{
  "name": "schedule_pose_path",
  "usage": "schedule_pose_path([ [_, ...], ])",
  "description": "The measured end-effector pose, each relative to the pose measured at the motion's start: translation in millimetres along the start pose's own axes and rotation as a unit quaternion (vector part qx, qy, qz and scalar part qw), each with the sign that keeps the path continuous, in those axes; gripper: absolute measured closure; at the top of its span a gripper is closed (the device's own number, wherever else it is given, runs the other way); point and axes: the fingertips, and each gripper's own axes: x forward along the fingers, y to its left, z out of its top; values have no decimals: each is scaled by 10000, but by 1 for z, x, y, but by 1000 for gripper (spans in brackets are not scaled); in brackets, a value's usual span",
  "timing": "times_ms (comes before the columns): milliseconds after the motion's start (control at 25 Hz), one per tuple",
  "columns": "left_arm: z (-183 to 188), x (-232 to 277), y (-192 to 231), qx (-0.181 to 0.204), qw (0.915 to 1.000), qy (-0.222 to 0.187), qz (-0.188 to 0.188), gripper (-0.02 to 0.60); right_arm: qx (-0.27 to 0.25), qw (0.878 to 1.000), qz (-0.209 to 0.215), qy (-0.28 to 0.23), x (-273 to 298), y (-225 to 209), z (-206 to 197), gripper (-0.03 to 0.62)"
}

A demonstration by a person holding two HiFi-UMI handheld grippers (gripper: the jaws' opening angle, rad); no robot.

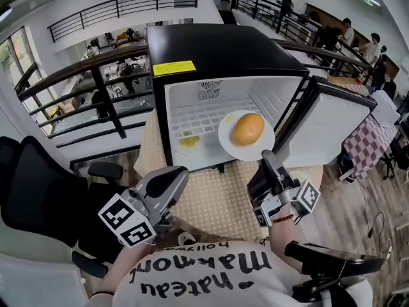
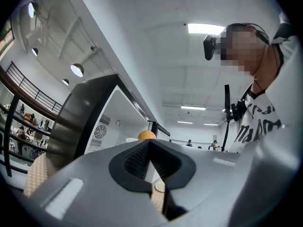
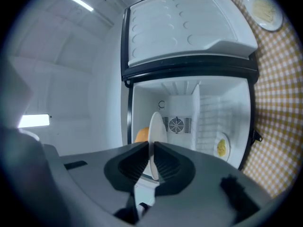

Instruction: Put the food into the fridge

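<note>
1. Table (image 1: 211,200): covered in a tan checked cloth and carrying the fridge. The strip of cloth in front of the fridge, between the two grippers, lies bare.

2. Fridge (image 1: 217,50): a black cabinet with a yellow label at the front edge of its top. The inside is white, with a fan grille on the back wall and a wire shelf. The right half of the shelf is unoccupied.

3. Fridge door (image 1: 332,120): swung wide to the right of the fridge. Its white inner liner faces the opening, and its edge stands clear of the opening.

4. Left gripper (image 1: 174,179): low and to the left in front of the fridge, above the cloth. Its fingers are together with nothing between them.

5. Right gripper (image 1: 266,158): in front of the fridge, towards its right. Its fingers are clamped on the near rim of the white plate.

6. White plate (image 1: 227,141): held roughly level just before the fridge's opening, on the right side. In the head view its far edge overlaps the lower lip of the opening.

7. Small plate (image 1: 178,146): inside the fridge on the left side of the shelf, with yellow food on it. It sits apart from the held plate.

8. Round orange food (image 1: 247,128): sits on the middle of the white plate, at the fridge's opening.
</note>
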Motion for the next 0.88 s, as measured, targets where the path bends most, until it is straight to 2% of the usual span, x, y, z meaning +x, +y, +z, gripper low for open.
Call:
schedule_pose_path([
  [160,4,-12,23,-11,9998,64,204,575,155,9997,-190,-73,19,-22,2,560],
  [600,7,-25,94,-221,9975,89,669,577,183,9961,-833,-222,56,-89,11,560],
  [880,-8,-29,95,-446,9967,81,670,577,40,9914,-1249,-383,53,-103,23,560],
])
